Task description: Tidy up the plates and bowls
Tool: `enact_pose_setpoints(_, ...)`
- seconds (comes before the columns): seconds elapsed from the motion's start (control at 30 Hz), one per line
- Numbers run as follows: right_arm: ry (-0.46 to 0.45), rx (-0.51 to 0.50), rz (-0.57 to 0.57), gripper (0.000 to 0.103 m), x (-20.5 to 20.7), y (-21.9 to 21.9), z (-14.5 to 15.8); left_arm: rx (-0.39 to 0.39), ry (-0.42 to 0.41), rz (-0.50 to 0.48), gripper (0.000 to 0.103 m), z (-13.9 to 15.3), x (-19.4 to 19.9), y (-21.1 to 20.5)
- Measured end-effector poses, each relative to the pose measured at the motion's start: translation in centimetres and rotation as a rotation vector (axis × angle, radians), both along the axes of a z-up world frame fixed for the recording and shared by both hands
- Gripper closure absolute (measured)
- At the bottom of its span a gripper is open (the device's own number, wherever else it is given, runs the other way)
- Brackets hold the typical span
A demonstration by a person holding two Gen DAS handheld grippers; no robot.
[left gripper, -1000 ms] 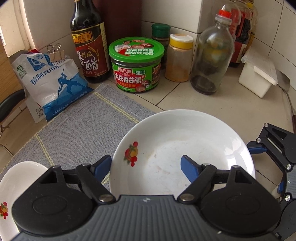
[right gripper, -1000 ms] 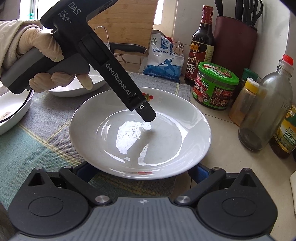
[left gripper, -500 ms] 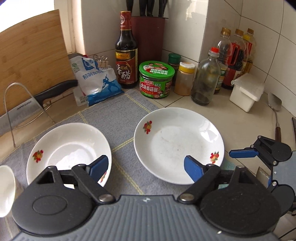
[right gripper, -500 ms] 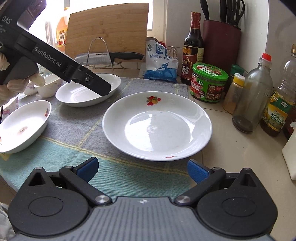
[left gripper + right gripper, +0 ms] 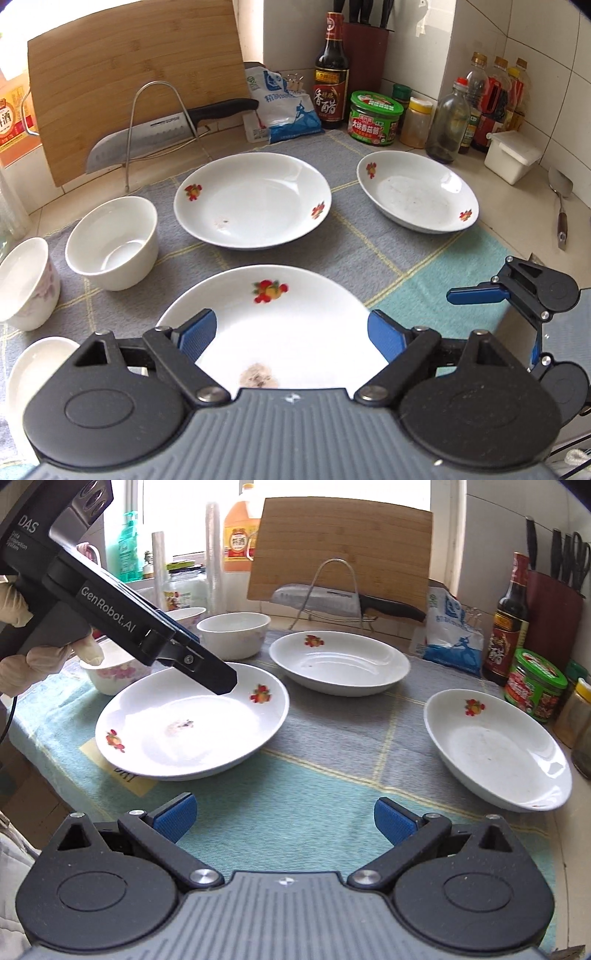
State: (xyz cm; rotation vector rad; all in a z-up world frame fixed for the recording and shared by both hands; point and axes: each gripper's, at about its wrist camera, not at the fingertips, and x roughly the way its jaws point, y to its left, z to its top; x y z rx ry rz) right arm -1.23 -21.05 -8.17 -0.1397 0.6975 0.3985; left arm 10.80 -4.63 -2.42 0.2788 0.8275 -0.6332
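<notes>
Three white plates with fruit prints lie on a checked cloth [image 5: 369, 251]: a stained near one [image 5: 277, 325], a middle one [image 5: 253, 201] and a right one [image 5: 417, 197]. My left gripper [image 5: 290, 332] hangs open above the near plate, touching nothing. In the right wrist view it [image 5: 207, 661] is held by a gloved hand [image 5: 22, 664] over that plate [image 5: 192, 723]. My right gripper [image 5: 284, 818] stands open over bare cloth, between the near plate and the right plate [image 5: 498, 749]. White bowls [image 5: 112, 243] [image 5: 24, 284] stand at the left.
A cutting board [image 5: 136, 81] and a knife [image 5: 147, 136] in a wire rack stand behind the cloth. A salt bag [image 5: 280, 107], a dark bottle [image 5: 330, 74], a green jar [image 5: 375, 118] and several bottles line the back wall. At the right lie a white box [image 5: 511, 155] and a spatula [image 5: 561, 206].
Both grippers pulled back from the right plate and swung left. The left jaws spread wider and now hang over the stained near plate. The right gripper backed off the plate's rim onto open cloth.
</notes>
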Motion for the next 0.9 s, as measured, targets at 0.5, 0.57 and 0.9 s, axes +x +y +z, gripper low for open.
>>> enact_pose_setpoints(0.5,-0.019,-0.001,0.093,0.0,0.7,5.8,-2.4,0.098,0.034,-0.032,0.015,-1.7,3.4,4.4)
enact_pose_setpoints(0.57,-0.024,0.003,0.092,0.0,0.7,5.7,-2.5,0.099,0.06,-0.04,0.017,-2.2,4.1,4.3)
enact_pose_setpoints(0.9,-0.059,0.019,0.109,0.0,1.0,5.7,-3.0,0.133,0.136,-0.079,0.031,-3.9,6.7,2.8)
